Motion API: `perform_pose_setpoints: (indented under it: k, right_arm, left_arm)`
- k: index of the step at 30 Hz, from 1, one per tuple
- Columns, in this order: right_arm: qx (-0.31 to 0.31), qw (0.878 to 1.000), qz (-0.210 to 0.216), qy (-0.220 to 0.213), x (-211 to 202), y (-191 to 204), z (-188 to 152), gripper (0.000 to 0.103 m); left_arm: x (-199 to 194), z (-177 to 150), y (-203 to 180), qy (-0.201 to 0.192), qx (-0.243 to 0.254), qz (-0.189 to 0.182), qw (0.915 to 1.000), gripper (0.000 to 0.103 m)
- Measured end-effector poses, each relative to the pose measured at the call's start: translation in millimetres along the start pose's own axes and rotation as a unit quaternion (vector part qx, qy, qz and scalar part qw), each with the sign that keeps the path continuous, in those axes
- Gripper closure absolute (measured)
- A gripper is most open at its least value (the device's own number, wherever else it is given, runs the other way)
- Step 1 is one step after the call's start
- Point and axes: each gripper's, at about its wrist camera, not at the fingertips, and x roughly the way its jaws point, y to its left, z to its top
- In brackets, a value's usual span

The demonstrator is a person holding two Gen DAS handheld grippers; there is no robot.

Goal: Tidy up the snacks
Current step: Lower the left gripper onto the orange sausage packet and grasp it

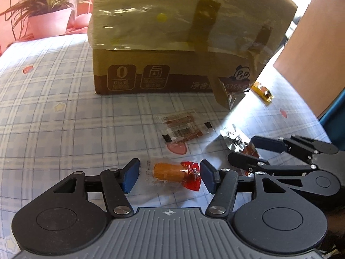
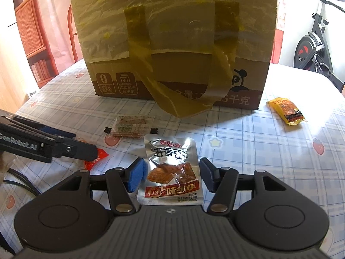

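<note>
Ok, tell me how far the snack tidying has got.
Nothing looks put away yet: all four snacks lie loose on the tablecloth before the cardboard box. In hand: the left gripper straddles the orange sausage snack, and the right gripper straddles the silver tofu pouch; neither pinches yet. Left: the barcode packet and yellow packet.

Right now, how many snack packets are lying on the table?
4. A sausage packet sits between the left gripper pads, a silver pouch between the right gripper pads, a clear packet nearer the box, a yellow one far right. The box may hide others.
</note>
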Motion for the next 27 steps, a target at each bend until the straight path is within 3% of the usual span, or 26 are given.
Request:
perform_pose_setpoints:
  k: [3, 6, 10, 11, 16, 19, 22, 27]
  right_arm:
    - [0.000, 1.000, 0.001, 0.001, 0.2, 0.0, 0.3, 0.044]
    - [0.000, 1.000, 0.001, 0.001, 0.5, 0.3, 0.5, 0.044]
    - [0.000, 1.000, 0.000, 0.002, 0.6, 0.8, 0.7, 0.044]
    - [0.001, 1.000, 0.001, 0.002, 0.5, 0.7, 0.7, 0.044]
    - [0.002, 1.000, 0.001, 0.002, 0.2, 0.4, 0.8, 0.044]
    - [0.002, 1.000, 0.001, 0.002, 0.4, 0.2, 0.9, 0.044]
    - [0.004, 1.000, 0.002, 0.001, -0.1, 0.1, 0.9, 0.044]
    - [0.003, 1.000, 0.001, 0.001, 0.5, 0.7, 0.9, 0.044]
  left_arm:
    - [-1.9, -0.8, 3.4, -0.002, -0.010, -0.020, 0.9997, 0.056]
    - [-9.0, 0.3, 7.2, -0.024, -0.019, -0.019, 0.9993, 0.080]
    - [-12.1, 1.2, 10.8, -0.030, -0.029, -0.021, 0.9989, 0.088]
    - [-12.8, 1.2, 11.1, -0.032, -0.030, -0.018, 0.9989, 0.096]
    - [-11.0, 5.1, 17.0, -0.031, -0.035, -0.006, 0.9989, 0.099]
    - [-8.9, 9.1, 26.0, -0.004, -0.067, 0.000, 0.9977, 0.097]
    - [-19.7, 12.3, 35.5, 0.009, -0.116, -0.037, 0.9925, 0.093]
    - [-30.8, 17.1, 32.0, 0.033, -0.136, -0.083, 0.9866, 0.092]
